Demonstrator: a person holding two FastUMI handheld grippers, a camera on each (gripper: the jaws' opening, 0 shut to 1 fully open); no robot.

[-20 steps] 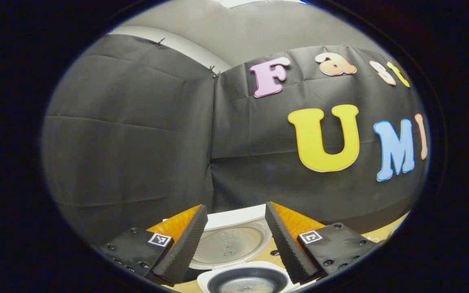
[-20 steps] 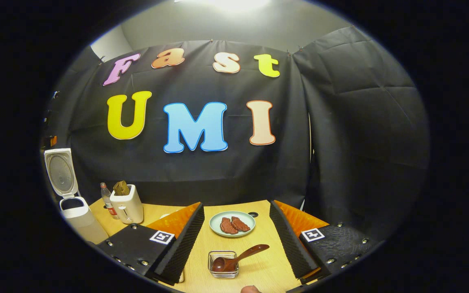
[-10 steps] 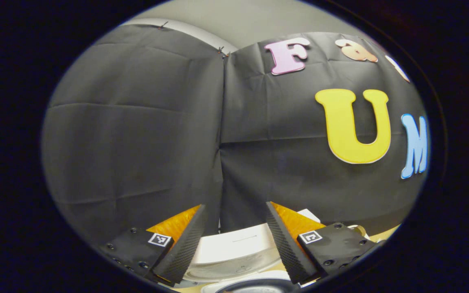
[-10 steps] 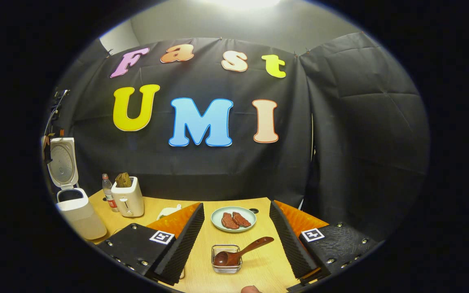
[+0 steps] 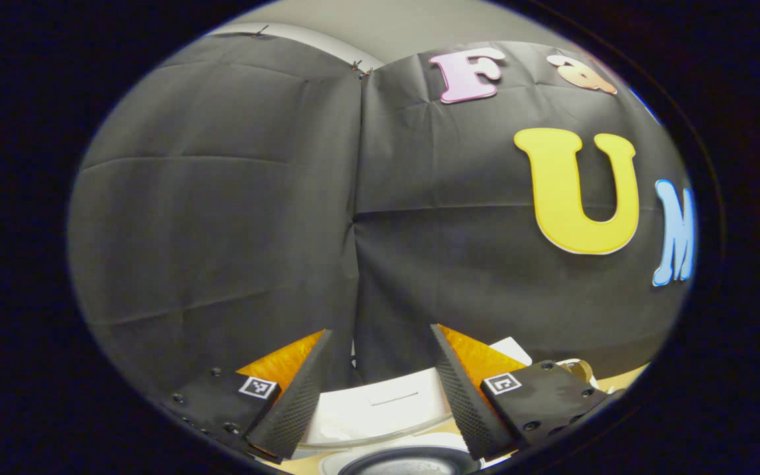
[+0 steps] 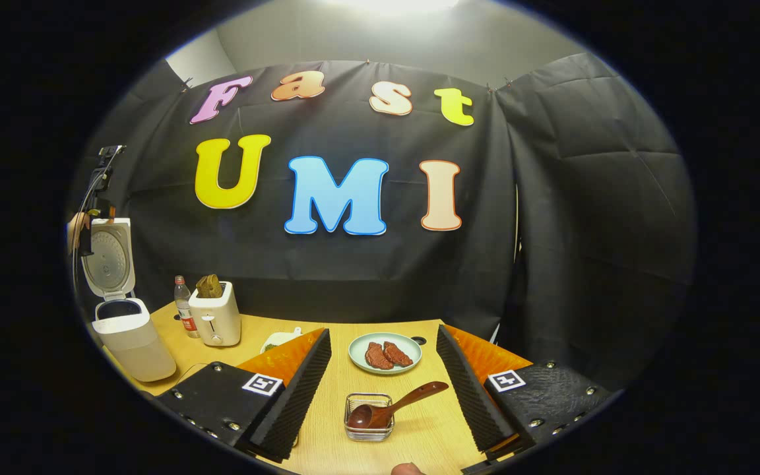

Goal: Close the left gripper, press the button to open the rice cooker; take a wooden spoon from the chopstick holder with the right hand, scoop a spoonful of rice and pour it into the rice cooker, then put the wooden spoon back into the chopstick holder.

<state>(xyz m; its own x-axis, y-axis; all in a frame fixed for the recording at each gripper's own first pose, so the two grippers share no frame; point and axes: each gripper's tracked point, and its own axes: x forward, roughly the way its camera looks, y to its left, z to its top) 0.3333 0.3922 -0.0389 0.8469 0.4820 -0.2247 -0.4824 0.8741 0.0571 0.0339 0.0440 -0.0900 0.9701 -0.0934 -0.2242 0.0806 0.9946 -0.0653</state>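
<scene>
The white rice cooker [image 6: 132, 340] stands at the table's left end with its lid [image 6: 108, 257] raised. In the left gripper view the lid's top edge [image 5: 380, 409] lies between the fingers of my open left gripper [image 5: 380, 389], with the dark pot rim [image 5: 413, 465] below. A hand [image 6: 76, 227] holds that gripper by the lid. My right gripper [image 6: 383, 396] is open and holds nothing. Between and beyond its fingers the wooden spoon [image 6: 400, 406] lies with its bowl in the small wire chopstick holder [image 6: 367, 432], handle pointing up and right.
On the wooden table [image 6: 433, 442], a pale plate [image 6: 356, 349] with two pieces of meat sits behind the holder. A white toaster [image 6: 215, 320] and a small bottle [image 6: 184, 310] stand beside the cooker. A small white dish [image 6: 278, 340] lies near the left finger.
The left gripper view has swung up and left: the lid's inner face and the pot have dropped out of sight. In the right gripper view the scene has drifted right, and the spoon stays in the holder.
</scene>
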